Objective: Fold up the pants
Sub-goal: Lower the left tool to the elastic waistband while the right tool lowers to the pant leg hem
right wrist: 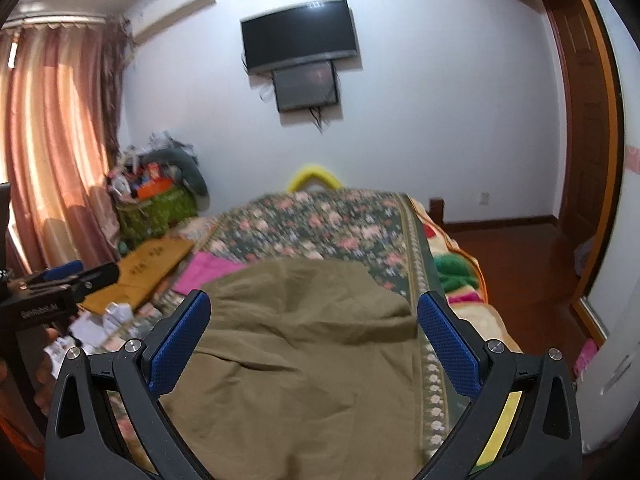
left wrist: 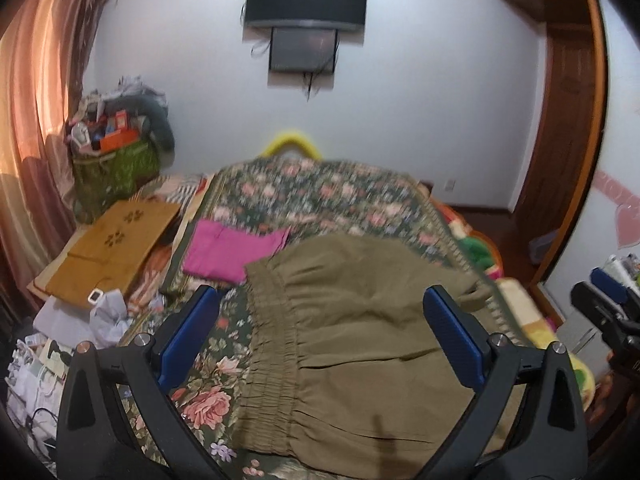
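Left wrist view: both grippers (left wrist: 320,332) (right wrist: 314,336) released over pants (left wrist: 360,340); a 1-layer pinch could skew the fold near the bed (left wrist: 320,188) edge.

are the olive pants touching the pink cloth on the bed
Touching. The left wrist view shows the olive pants with their waistband corner overlapping the near edge of the pink cloth, with no bedspread visible between them.

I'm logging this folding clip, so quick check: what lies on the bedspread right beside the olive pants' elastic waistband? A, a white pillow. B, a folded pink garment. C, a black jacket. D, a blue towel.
B: in the left wrist view a folded pink garment lies flat on the floral bedspread, just beyond the waistband corner of the olive pants.
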